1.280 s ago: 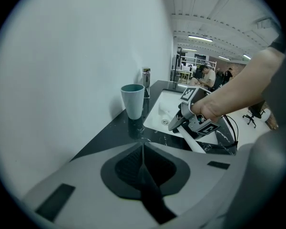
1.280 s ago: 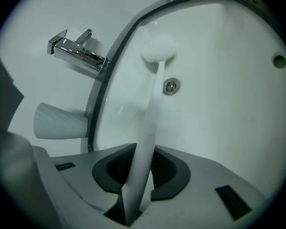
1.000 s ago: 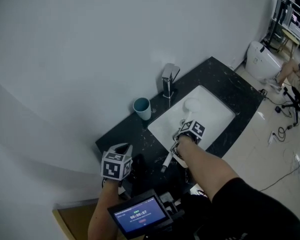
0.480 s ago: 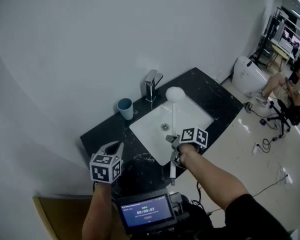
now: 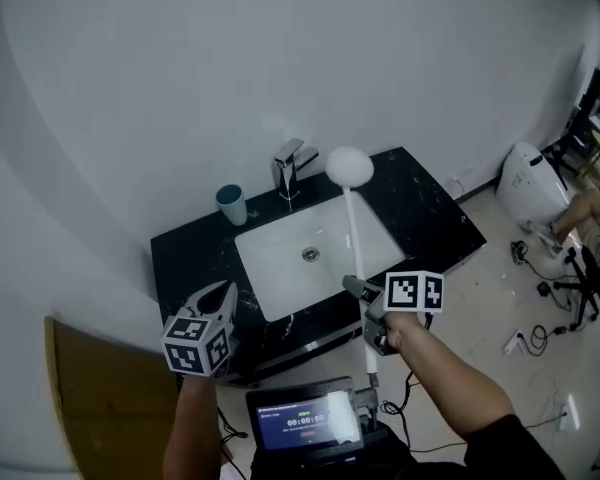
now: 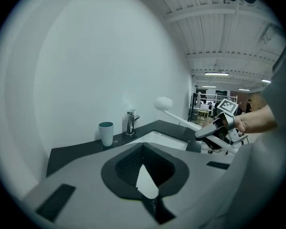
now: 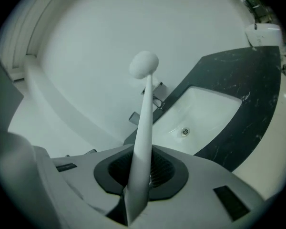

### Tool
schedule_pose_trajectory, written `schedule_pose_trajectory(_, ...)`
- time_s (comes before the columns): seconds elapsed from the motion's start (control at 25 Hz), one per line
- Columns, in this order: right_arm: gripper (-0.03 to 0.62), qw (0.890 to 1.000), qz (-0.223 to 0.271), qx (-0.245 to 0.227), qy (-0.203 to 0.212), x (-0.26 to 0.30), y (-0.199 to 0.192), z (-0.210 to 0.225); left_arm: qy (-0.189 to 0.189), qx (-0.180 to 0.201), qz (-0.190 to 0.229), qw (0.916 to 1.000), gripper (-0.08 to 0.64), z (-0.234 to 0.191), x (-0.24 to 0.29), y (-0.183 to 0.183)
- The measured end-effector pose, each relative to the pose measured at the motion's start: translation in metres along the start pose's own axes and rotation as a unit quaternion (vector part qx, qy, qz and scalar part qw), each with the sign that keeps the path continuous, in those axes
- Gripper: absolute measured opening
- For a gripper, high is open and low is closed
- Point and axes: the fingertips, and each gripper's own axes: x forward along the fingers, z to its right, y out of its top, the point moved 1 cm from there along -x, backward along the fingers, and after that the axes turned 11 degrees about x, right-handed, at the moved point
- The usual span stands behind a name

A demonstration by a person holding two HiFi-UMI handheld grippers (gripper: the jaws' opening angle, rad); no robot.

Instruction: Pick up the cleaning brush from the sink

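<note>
White cleaning brush [image 5: 354, 230] is clamped by its handle in my right tongs [image 5: 360, 290], clear above the sink [image 5: 275, 263]; my left tongs [image 5: 216, 298], barely parted, empty, hang off the counter's [image 5: 435, 223] near-left edge.

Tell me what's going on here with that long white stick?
A person holds a gripper in each hand at a white rectangular sink set in a black stone counter. The right gripper is clamped on the handle of the long white cleaning brush with a round head, which is up in the air, clear of the sink. The left gripper hangs off to the side, jaws slightly apart and empty.
</note>
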Motion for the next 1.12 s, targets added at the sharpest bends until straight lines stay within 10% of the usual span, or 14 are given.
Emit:
schedule_pose_trajectory(0.36, 0.038, 0.992, -0.013, -0.111, 0.054, -0.093, -0.025, -0.042, 0.026, 0.022, 0.011, 0.9993, 0.003, 0.084, -0.078, 0.016)
schedule_pose_trajectory(0.64, 0.038, 0.968, 0.004, -0.25, 0.017, -0.113, -0.057, -0.061, 0.03, 0.018, 0.032, 0.9989, 0.003, 0.104, -0.108, -0.01)
schedule_pose_trajectory(1.12, 0.038, 0.941, 0.028, -0.335, 0.026, -0.173, -0.09, -0.048, 0.098, 0.005, 0.065, 0.9931, 0.003, 0.163, -0.155, -0.02)
